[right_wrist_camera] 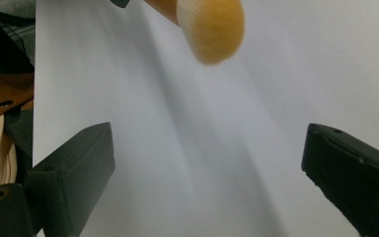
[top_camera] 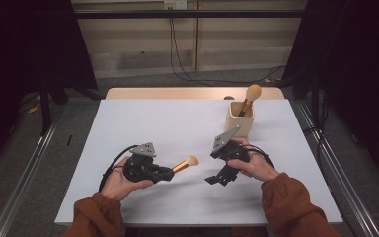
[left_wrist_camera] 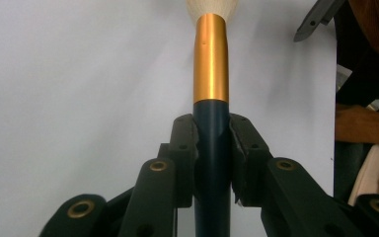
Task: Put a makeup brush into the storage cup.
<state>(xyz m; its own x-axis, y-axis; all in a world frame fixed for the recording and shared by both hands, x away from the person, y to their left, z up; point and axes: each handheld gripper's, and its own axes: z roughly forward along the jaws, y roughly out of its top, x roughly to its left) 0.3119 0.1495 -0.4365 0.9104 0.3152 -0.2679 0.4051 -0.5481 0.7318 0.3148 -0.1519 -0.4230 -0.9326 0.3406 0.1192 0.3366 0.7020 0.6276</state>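
My left gripper (top_camera: pixel 167 173) is shut on a makeup brush (top_camera: pixel 186 163) with a dark handle, a gold ferrule and a pale tuft, held just above the white table and pointing right. In the left gripper view the jaws clamp the dark handle (left_wrist_camera: pixel 212 148) below the gold ferrule (left_wrist_camera: pixel 210 59). My right gripper (top_camera: pixel 217 180) is open, jaws wide apart, a short way right of the brush tip. The right gripper view has the tuft (right_wrist_camera: pixel 212 29) at the top between the spread jaws. A beige cup (top_camera: pixel 240 118) at the back right holds another brush (top_camera: pixel 250 95).
The white table top (top_camera: pixel 143 123) has free room at the left and middle. A wooden board edge (top_camera: pixel 177 93) runs along the far side. Metal rails (top_camera: pixel 335 168) flank the table, and cables lie on the floor behind.
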